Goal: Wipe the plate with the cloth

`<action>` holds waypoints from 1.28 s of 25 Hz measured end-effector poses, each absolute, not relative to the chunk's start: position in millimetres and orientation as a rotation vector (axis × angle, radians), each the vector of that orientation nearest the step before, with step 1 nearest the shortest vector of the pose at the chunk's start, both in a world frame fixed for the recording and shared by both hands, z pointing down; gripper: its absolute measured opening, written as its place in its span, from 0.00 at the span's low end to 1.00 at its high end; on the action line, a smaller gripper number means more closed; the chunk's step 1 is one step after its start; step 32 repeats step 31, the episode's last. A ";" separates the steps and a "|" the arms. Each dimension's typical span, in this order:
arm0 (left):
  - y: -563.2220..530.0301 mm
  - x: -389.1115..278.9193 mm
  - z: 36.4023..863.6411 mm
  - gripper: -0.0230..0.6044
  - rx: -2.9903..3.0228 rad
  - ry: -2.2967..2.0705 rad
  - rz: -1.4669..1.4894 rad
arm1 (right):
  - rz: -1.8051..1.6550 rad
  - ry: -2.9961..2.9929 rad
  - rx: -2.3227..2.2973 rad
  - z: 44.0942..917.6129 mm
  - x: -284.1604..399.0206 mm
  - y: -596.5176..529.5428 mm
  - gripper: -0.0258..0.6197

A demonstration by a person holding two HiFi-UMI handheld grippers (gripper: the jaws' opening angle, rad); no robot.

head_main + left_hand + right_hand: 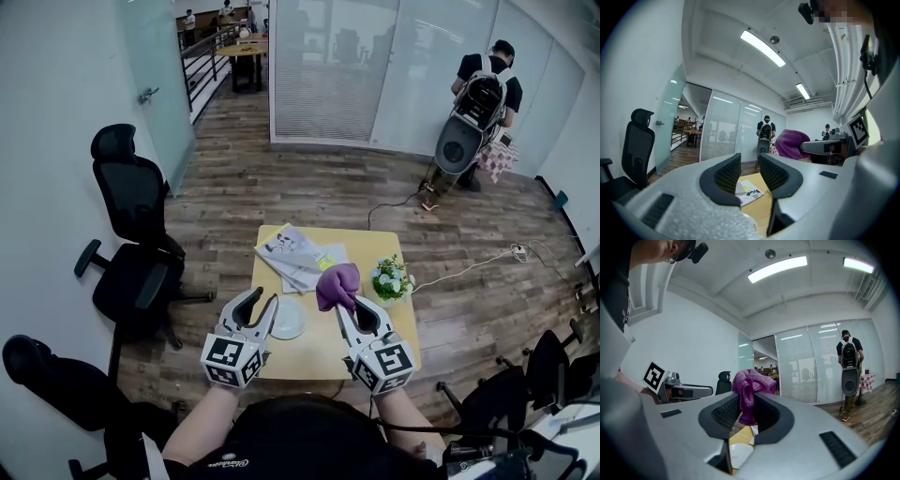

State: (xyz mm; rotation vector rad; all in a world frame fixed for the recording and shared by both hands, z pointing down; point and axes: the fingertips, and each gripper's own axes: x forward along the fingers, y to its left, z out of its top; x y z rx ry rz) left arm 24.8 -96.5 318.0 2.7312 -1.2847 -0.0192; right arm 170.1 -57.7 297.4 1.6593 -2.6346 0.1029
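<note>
Aloft, right tongs (345,302) pinch the cloth (337,283); left tongs (266,297) gape empty.

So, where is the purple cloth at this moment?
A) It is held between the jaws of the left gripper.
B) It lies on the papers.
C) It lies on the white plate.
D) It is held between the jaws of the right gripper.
D: the right gripper view shows the purple cloth clamped between the jaws of the right gripper, while the left gripper is open and empty.

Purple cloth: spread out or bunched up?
Bunched up: the purple knitted cloth sits crumpled in a wad, pinched between the right tongs.
</note>
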 end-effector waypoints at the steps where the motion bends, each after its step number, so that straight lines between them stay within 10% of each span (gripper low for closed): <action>1: -96.6 24.5 317.8 0.24 2.730 -1.285 -0.018 | 0.102 -2.635 1.655 297.9 169.1 -58.3 0.15; 32: -100.6 21.4 331.6 0.24 2.689 -1.318 0.011 | 0.136 -2.629 1.584 314.9 163.4 -67.3 0.15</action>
